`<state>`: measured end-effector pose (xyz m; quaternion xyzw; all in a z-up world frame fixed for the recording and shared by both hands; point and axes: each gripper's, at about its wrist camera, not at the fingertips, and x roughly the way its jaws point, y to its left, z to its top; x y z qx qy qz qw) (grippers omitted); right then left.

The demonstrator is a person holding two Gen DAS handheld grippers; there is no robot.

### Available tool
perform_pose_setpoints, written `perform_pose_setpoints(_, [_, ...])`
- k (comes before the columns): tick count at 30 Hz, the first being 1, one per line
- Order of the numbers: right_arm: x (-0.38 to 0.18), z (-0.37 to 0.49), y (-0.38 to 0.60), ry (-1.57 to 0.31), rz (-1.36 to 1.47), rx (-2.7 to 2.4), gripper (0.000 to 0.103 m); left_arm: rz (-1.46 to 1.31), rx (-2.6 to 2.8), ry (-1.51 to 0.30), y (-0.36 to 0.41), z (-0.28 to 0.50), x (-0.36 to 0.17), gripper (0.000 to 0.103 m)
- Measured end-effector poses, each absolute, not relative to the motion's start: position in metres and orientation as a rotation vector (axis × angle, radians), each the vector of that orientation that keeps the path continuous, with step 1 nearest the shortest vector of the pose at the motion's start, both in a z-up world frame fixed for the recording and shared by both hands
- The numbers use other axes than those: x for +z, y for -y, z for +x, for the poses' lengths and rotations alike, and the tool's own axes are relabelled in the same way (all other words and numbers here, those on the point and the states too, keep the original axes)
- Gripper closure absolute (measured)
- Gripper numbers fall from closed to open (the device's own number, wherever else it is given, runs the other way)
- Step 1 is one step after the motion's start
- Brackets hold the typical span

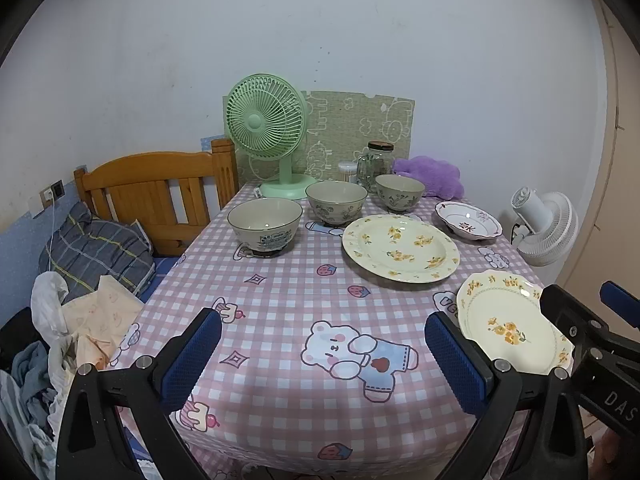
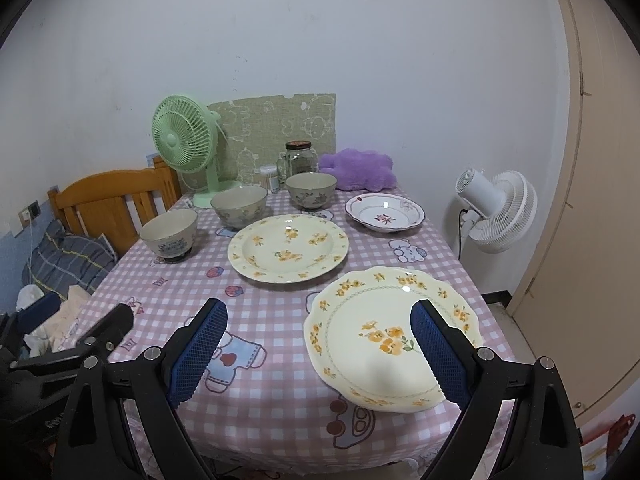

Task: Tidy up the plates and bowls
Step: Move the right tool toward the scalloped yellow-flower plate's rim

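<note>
Both grippers are held above the near edge of the table (image 2: 280, 408), nothing yet gripped: the left gripper (image 1: 324, 356) is spread wide over bare cloth, the right gripper (image 2: 320, 344) just as wide, its right finger hanging over the scalloped plate (image 2: 372, 344). That plate lies flat at the near right; the large flowered plate (image 2: 288, 248) is set behind it, the small white dish (image 2: 384, 212) beyond at the far right, and three bowls (image 2: 170, 232) (image 2: 239, 204) (image 2: 311, 189) are lined along the back left. The nearest plate looks like the piece to be taken first. A flat plate is best caught by the rim: one finger should be slid low under the edge, the other brought down on top, and the grip closed gently. It should be lifted level, so that no slip or clatter is risked against glazed ware.
</note>
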<state>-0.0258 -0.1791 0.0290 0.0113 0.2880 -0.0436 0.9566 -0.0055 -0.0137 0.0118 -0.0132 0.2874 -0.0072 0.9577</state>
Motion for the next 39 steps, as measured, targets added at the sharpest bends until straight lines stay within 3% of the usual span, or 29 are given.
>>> perform_pose_setpoints(39, [0.028, -0.011, 0.173, -0.613, 0.036, -0.130, 0.008, -0.020, -0.054, -0.596, 0.006, 0.010, 0.006, 0.004])
